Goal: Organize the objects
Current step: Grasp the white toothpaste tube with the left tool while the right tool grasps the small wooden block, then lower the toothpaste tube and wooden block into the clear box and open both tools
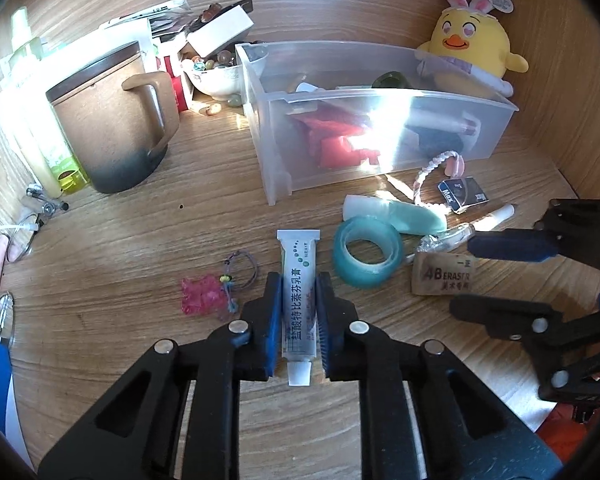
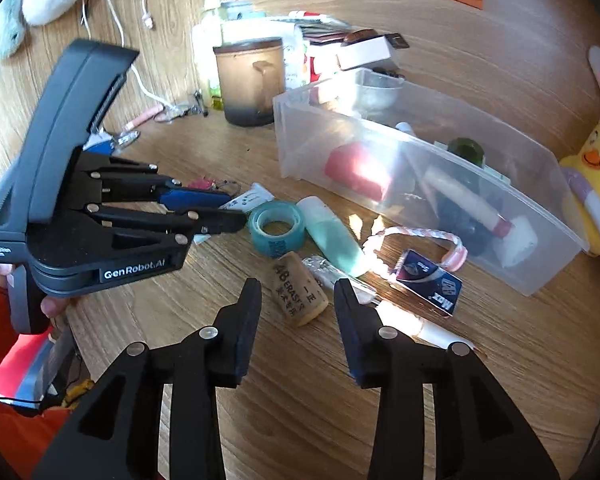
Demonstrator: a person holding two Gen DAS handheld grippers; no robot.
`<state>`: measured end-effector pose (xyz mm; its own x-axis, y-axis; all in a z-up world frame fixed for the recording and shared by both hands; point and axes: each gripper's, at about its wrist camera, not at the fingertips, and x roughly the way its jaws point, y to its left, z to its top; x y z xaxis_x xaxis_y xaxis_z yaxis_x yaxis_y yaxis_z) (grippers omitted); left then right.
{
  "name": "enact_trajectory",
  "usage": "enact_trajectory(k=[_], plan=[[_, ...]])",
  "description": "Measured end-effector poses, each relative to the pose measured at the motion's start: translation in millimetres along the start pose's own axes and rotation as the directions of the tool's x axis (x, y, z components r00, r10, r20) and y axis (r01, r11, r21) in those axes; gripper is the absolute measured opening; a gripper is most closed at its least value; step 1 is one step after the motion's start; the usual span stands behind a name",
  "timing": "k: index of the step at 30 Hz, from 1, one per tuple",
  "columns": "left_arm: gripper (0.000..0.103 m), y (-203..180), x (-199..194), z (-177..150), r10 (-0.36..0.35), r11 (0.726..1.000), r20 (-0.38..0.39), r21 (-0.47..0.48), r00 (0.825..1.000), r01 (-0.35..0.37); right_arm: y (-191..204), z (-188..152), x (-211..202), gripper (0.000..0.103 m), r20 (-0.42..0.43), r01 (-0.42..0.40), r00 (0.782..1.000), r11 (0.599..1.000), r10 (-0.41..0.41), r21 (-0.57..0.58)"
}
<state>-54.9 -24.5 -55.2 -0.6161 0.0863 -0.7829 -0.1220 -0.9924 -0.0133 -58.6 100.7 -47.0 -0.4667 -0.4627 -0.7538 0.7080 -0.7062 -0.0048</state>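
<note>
Wood-grain desk (image 1: 112, 240), cluttered; clear plastic bin (image 1: 380, 100) sits at the back, straight ahead and a bit right of the left gripper (image 1: 298, 286). Its jaws are clamped on the ointment tube (image 1: 296, 280), whose long axis runs along the fingers — cap toward the wrist, crimped end toward the bin — so my read is a lift and a forward carry, no re-orienting. Right gripper (image 2: 298, 290) is partly spread and holds nothing — the eraser (image 2: 300, 294) lies on the desk just beyond its tips, near the tape roll (image 2: 278, 226).
</note>
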Motion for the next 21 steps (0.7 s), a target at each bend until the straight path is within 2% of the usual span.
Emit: enact_trajectory(k=[8,10,13,21], plan=[[0.016,8.9,-13.1,-14.5,-0.017,1.0,0.007,-0.025,1.0,0.017,6.8,2.6,14.5,0.034,-0.038,0.018,0.999,0.999,-0.019,-0.035],[0.016,11.8,-18.0,-15.6,-0.018,0.999,0.02,-0.043,1.0,0.019,9.4,1.5,15.3,0.03,-0.032,0.03,0.999,0.998,-0.032,-0.052],[0.016,15.4,-28.8,-13.8,-0.029,0.998,0.058,-0.061,0.998,0.032,8.4,1.2,12.6,0.025,-0.032,-0.018,0.999,0.999,0.017,-0.041],[0.016,6.9,-47.2,3.6,-0.061,0.995,0.157,-0.068,0.986,0.072,2.1,4.1,-5.9,0.023,0.04,-0.019,0.999,1.0,0.018,0.024]])
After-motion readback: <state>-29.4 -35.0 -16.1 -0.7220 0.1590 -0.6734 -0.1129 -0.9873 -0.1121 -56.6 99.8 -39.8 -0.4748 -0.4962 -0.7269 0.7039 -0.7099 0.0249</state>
